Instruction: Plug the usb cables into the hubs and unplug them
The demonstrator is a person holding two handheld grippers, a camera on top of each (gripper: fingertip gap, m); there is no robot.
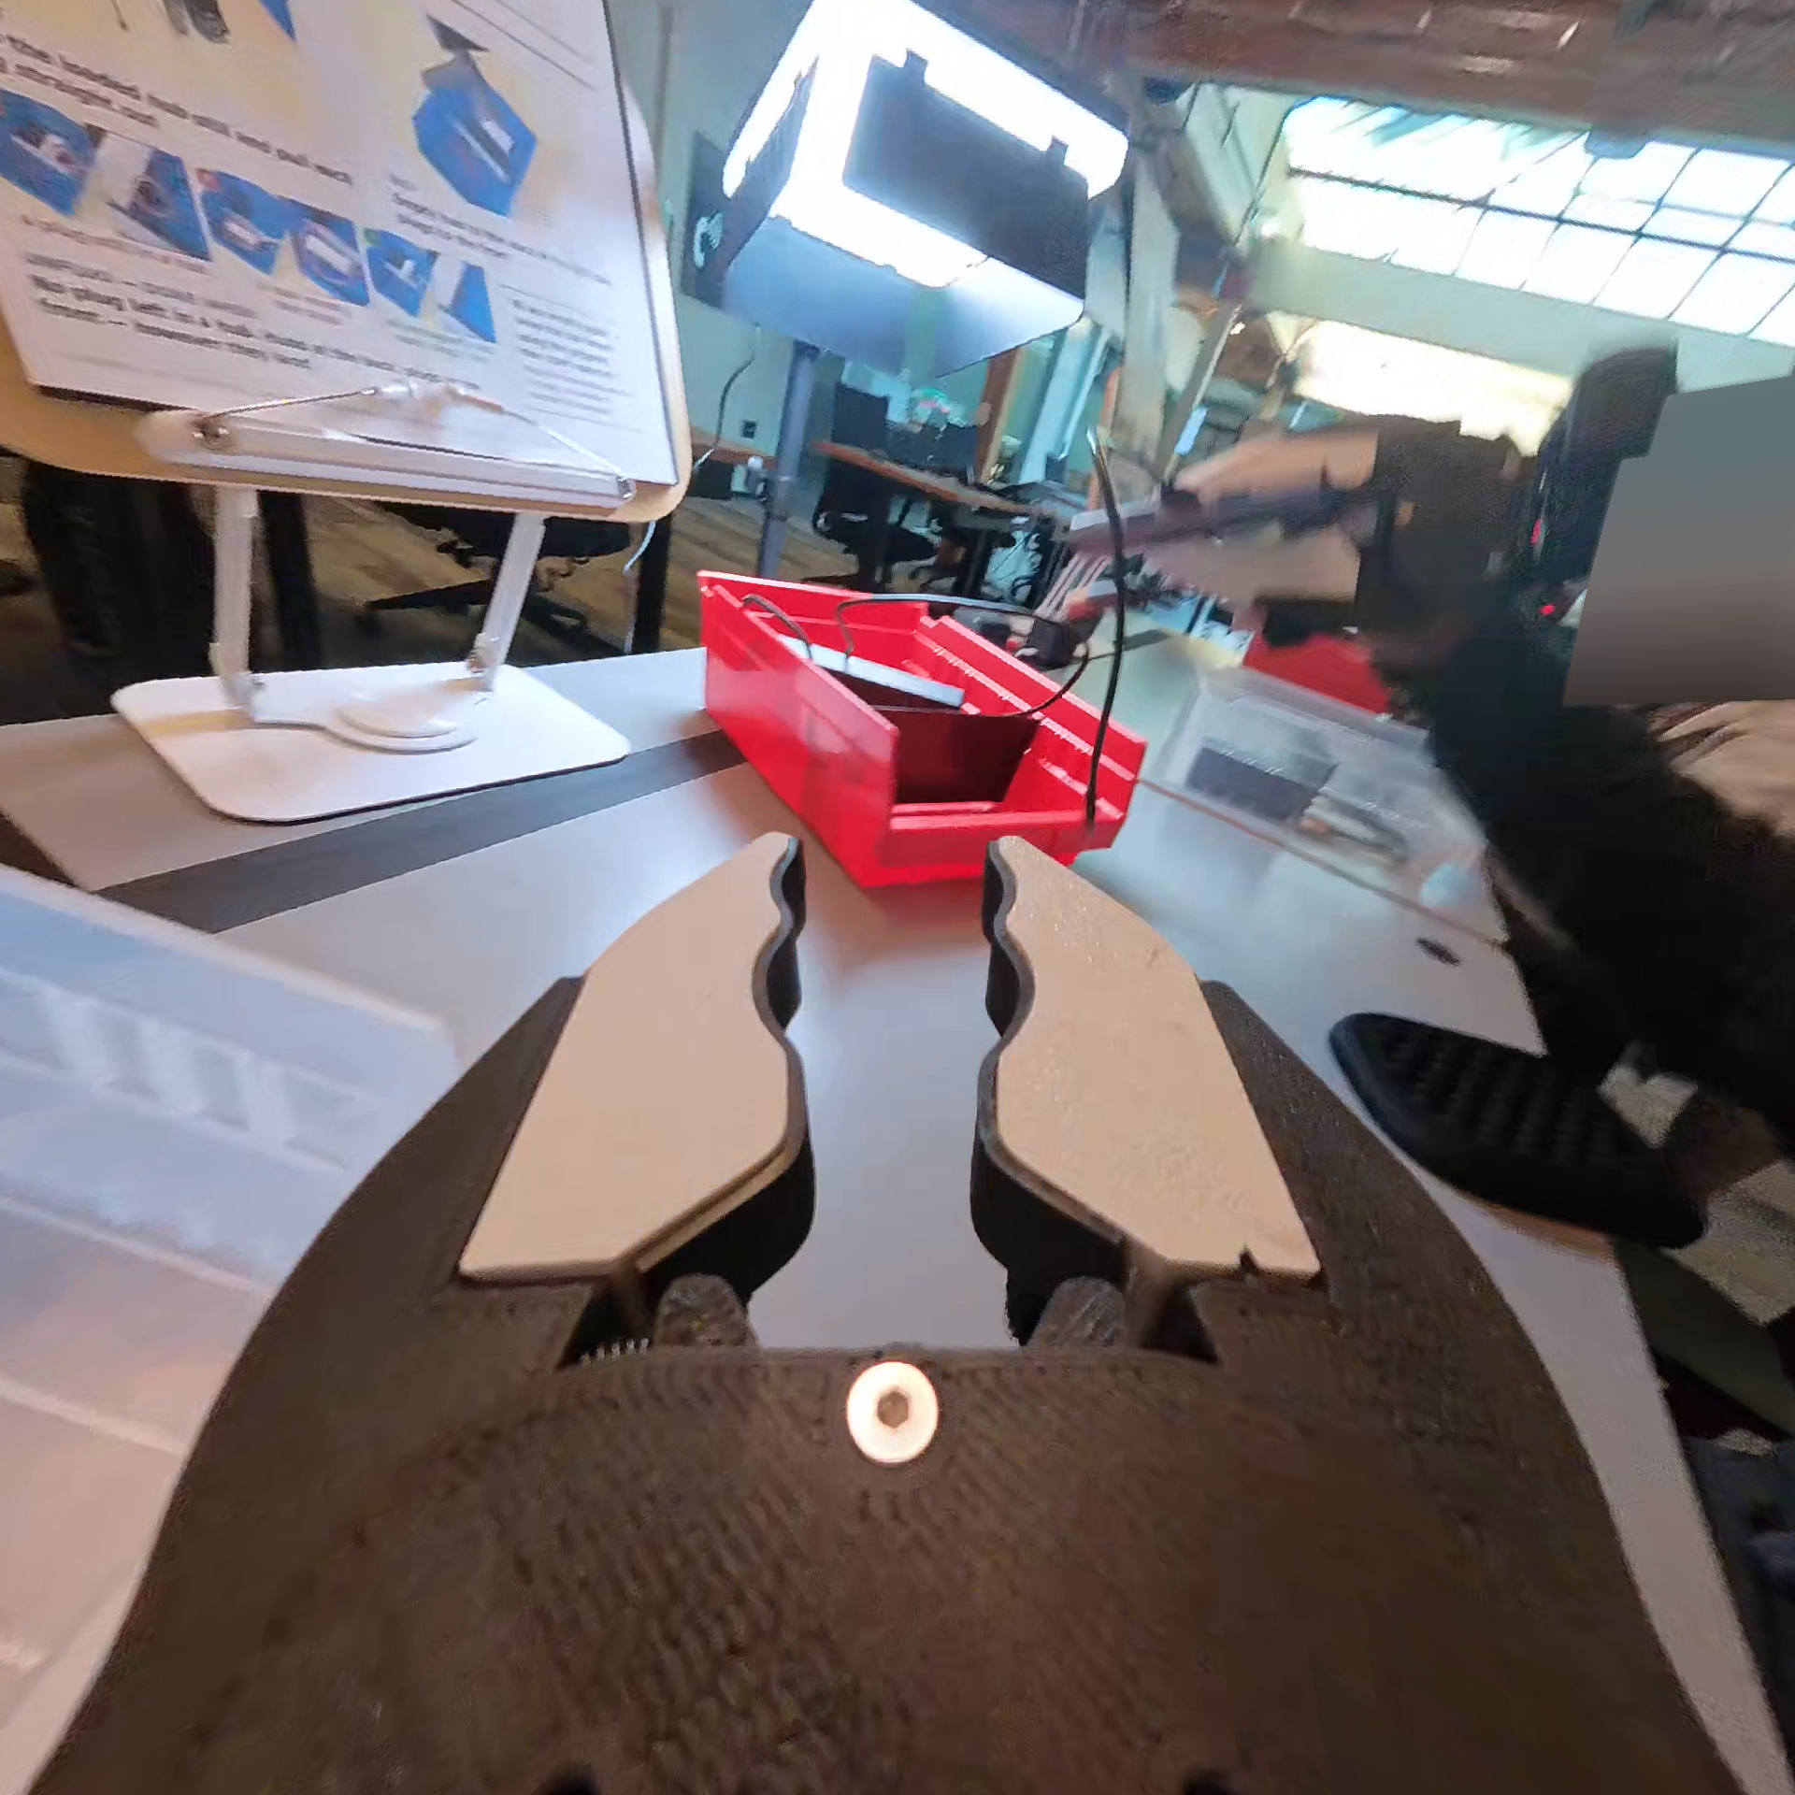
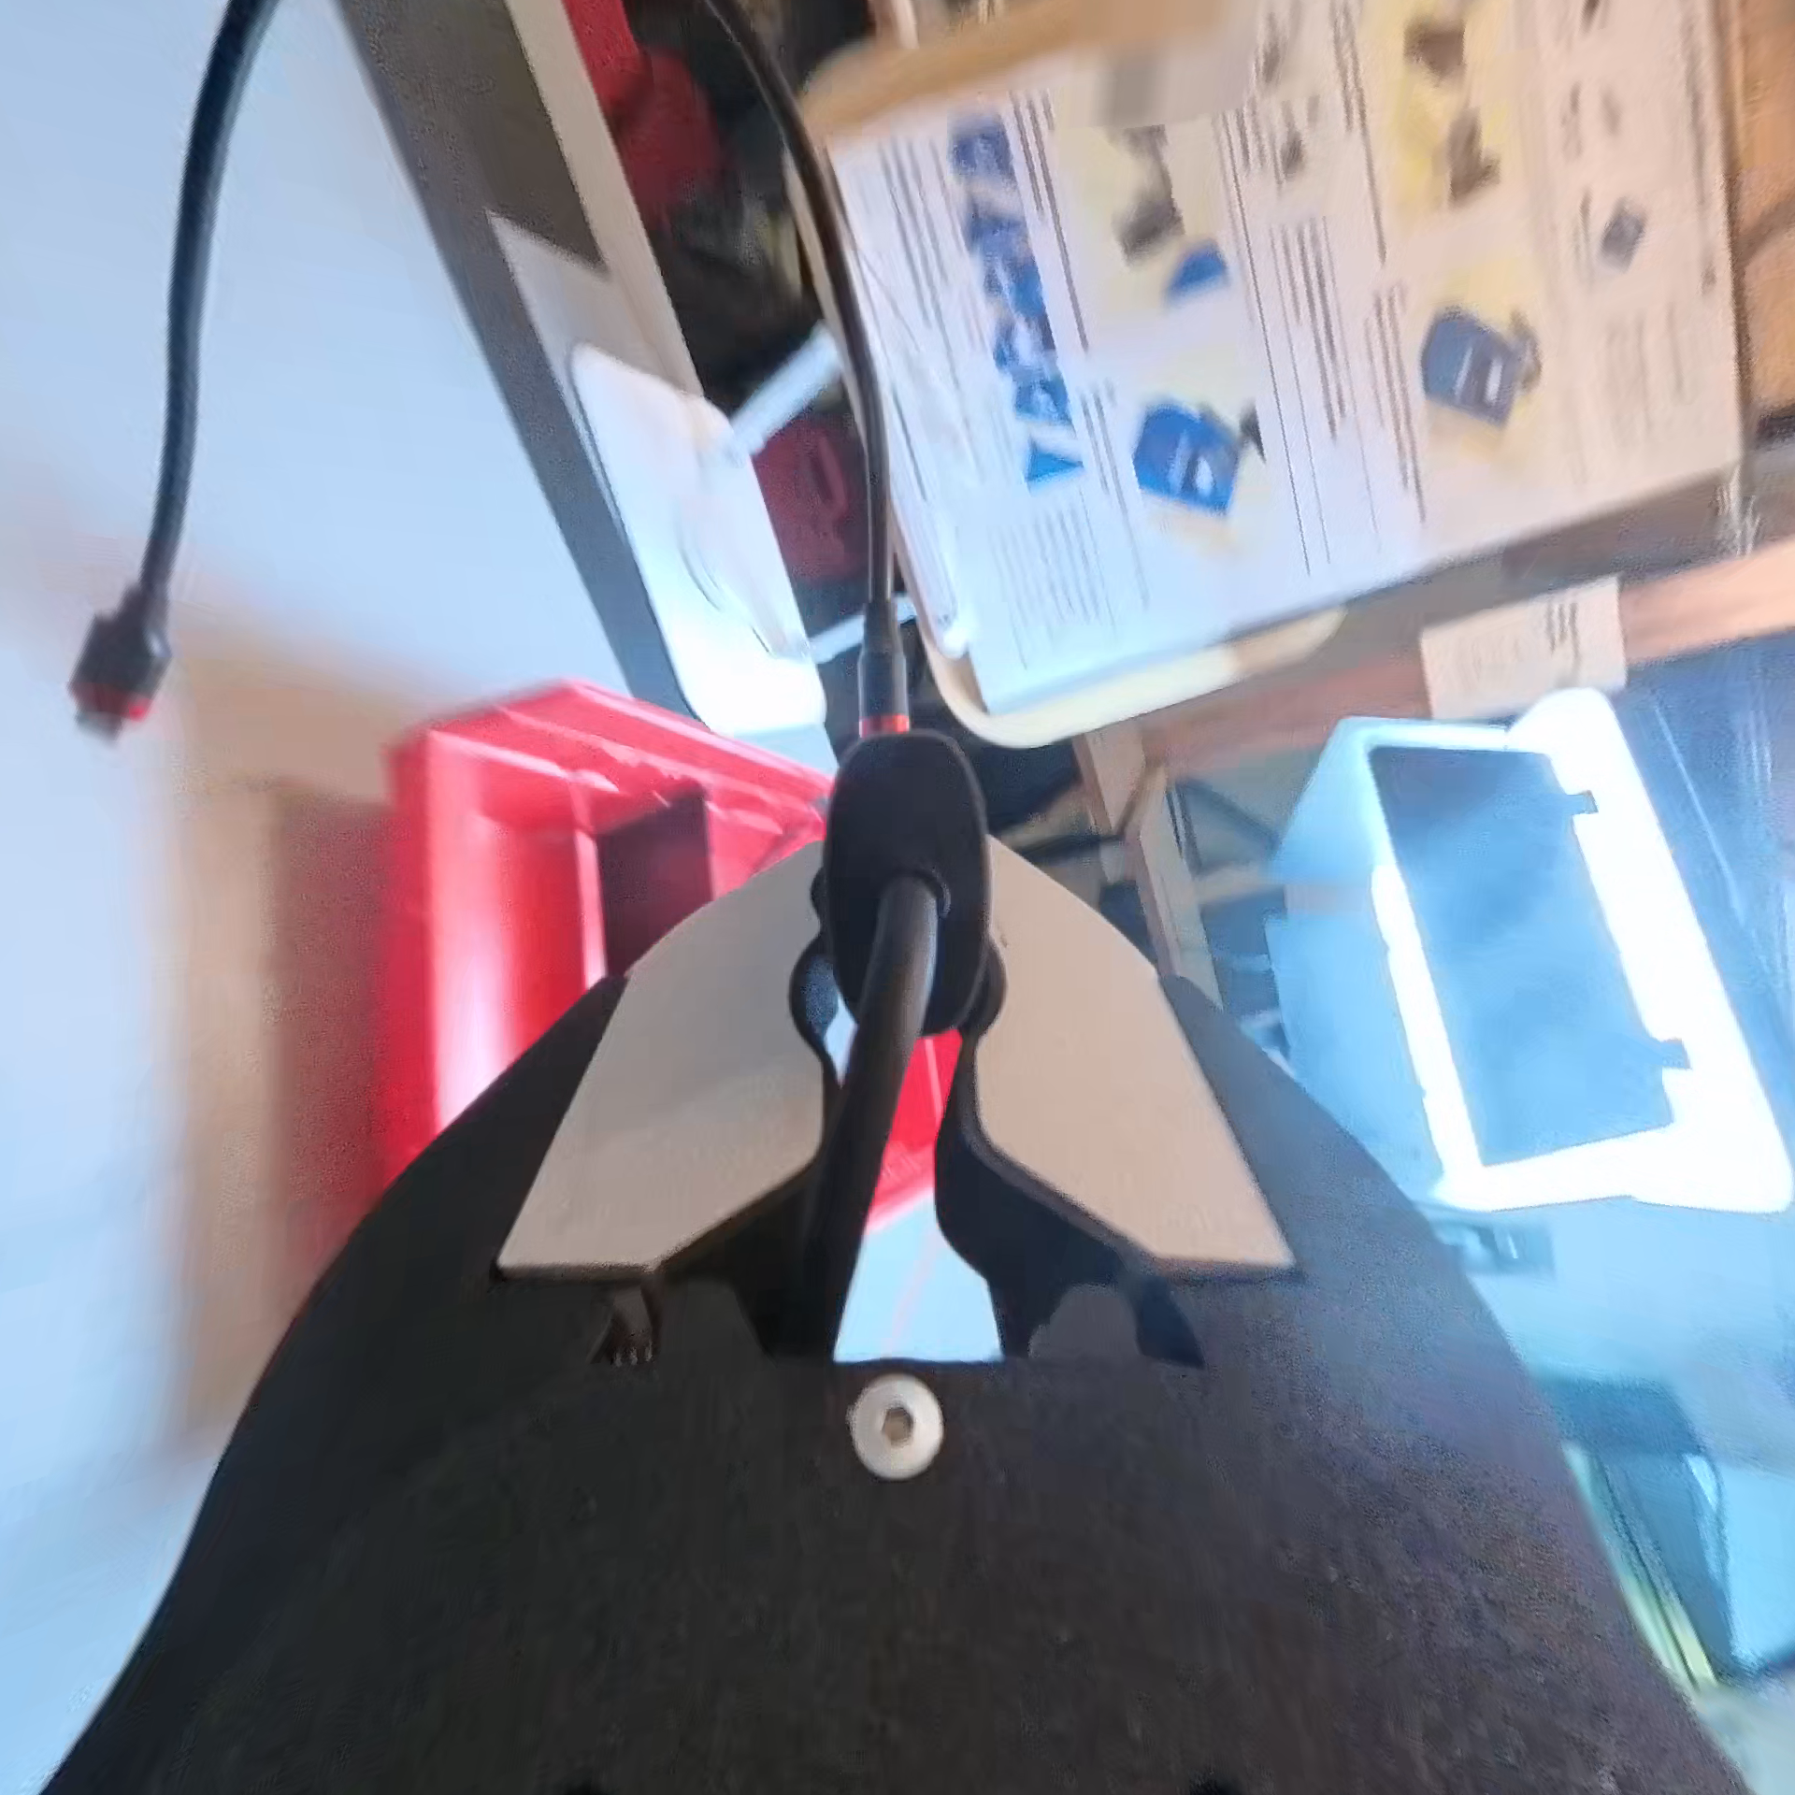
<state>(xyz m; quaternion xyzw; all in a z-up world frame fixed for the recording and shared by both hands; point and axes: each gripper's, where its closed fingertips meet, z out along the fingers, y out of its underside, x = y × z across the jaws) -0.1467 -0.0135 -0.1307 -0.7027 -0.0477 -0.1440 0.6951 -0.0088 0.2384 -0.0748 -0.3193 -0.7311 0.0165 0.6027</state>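
My left gripper (image 1: 894, 903) is open and empty, low over the grey table (image 1: 505, 932), just short of a red bin (image 1: 806, 777). A flat grey hub (image 1: 884, 675) and thin black cables lie in the bin. My right gripper (image 2: 898, 874) is shut on a small black hub (image 2: 903, 816), whose thick lead (image 2: 874, 1030) runs back between the fingers. A black cable plug with an orange ring (image 2: 879, 694) sits in the hub's far end. Another black and red plug (image 2: 121, 670) dangles free at left. The red bin (image 2: 486, 874) is blurred behind. In the left wrist view a black cable (image 1: 1112, 631) hangs over the bin's right corner.
A white stand (image 1: 369, 738) holding an instruction sheet (image 1: 291, 194) is at the back left. A translucent box (image 1: 146, 1117) is near left. A clear box (image 1: 1311, 767) and a black mesh object (image 1: 1506, 1127) are right. A person's dark sleeve (image 1: 1603, 826) reaches in. My hands' fingertips stand some 30 cm from each other. The black mesh object (image 1: 1506, 1127) is about 35 cm from my right fingertips.
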